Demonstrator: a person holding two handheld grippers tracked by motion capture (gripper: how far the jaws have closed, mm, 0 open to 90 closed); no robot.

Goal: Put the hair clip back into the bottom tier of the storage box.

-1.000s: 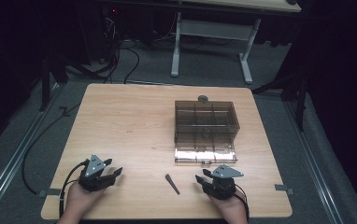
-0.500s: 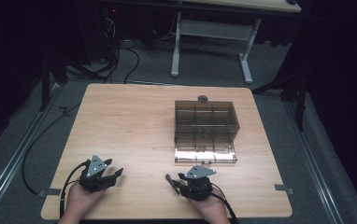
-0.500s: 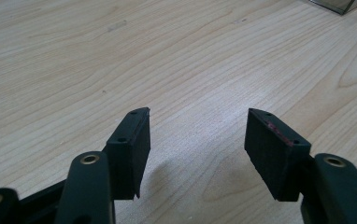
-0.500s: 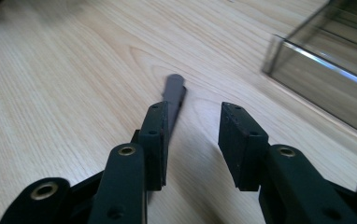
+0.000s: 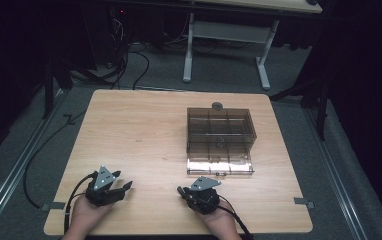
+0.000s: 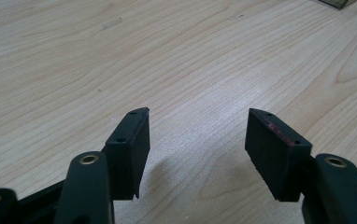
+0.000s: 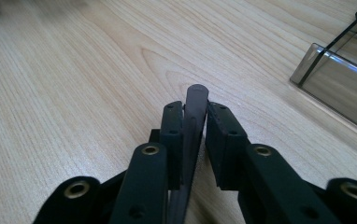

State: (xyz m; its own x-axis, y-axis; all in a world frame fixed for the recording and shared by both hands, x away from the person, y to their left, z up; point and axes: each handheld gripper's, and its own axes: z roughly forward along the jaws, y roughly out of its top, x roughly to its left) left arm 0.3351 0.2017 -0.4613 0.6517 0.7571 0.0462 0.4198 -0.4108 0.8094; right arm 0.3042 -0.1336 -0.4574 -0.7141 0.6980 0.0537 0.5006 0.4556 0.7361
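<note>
Right gripper (image 5: 181, 191), jaws just been closing, now pinches a dark grey rod (image 7: 193, 126) betw. its pads, low on the table (image 5: 139, 130) at approx. 6 o'clock, w/ the smoky compartment box (image 5: 220, 137) at its 1 o'clock. Left gripper (image 5: 127, 187) gapes empty at 7 o'clock.

You have two claws — left claw (image 5: 125, 188), right claw (image 5: 183, 192); one grey rod (image 7: 193, 122); one clear compartment box (image 5: 220, 135); one table (image 5: 139, 130).
</note>
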